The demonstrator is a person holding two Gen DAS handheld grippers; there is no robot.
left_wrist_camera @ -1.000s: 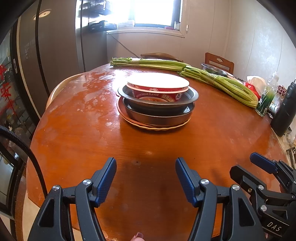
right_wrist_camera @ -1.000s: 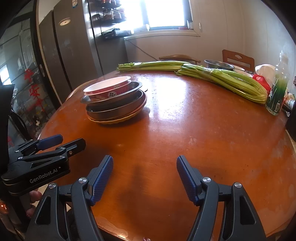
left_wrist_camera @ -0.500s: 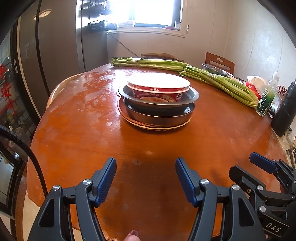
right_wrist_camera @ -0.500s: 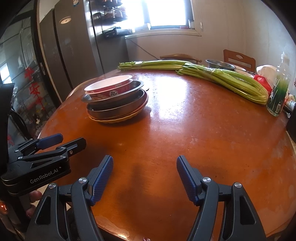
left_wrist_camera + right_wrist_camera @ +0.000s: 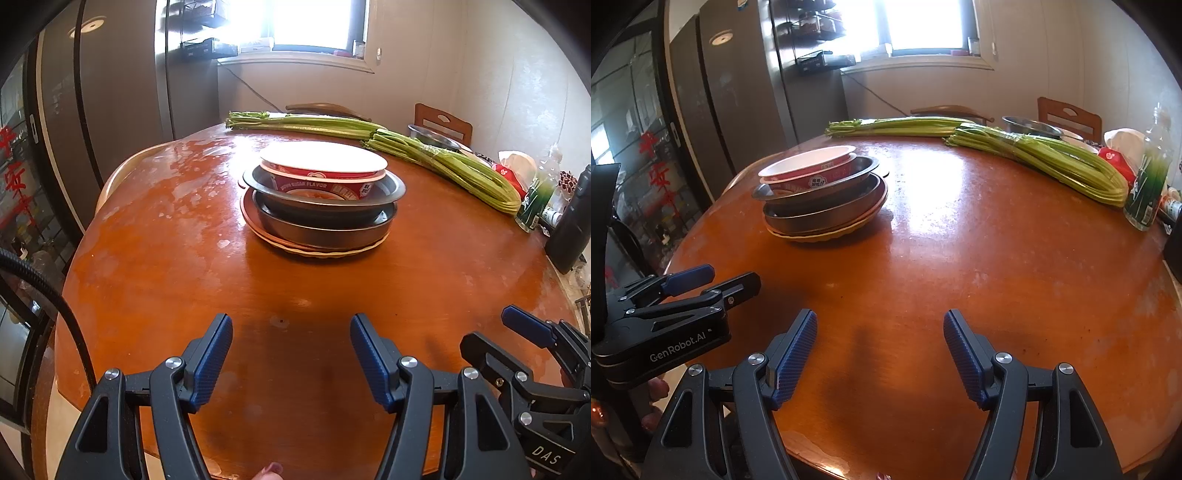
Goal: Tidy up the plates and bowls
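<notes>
paper bowl [image 5: 323,173]: 1 | metal pans [image 5: 325,206]: 2 | celery bundles [image 5: 443,162]: 2 | claws [image 5: 291,363]: 2

The round table [image 5: 155,258] was a glossy orange-brown with pale, cloudy patches. On it, the top bowl [image 5: 321,173] was red with white lettering and a white inside, the two metal dishes [image 5: 325,218] under it dark grey, and the lowest plate [image 5: 827,236] cream-yellow with a brownish rim. The celery bunches [image 5: 1045,158] were light green. Each gripper was black with ribbed blue pads [image 5: 210,365] [image 5: 964,362]. The bottle [image 5: 1148,184] bore a green label.
</notes>
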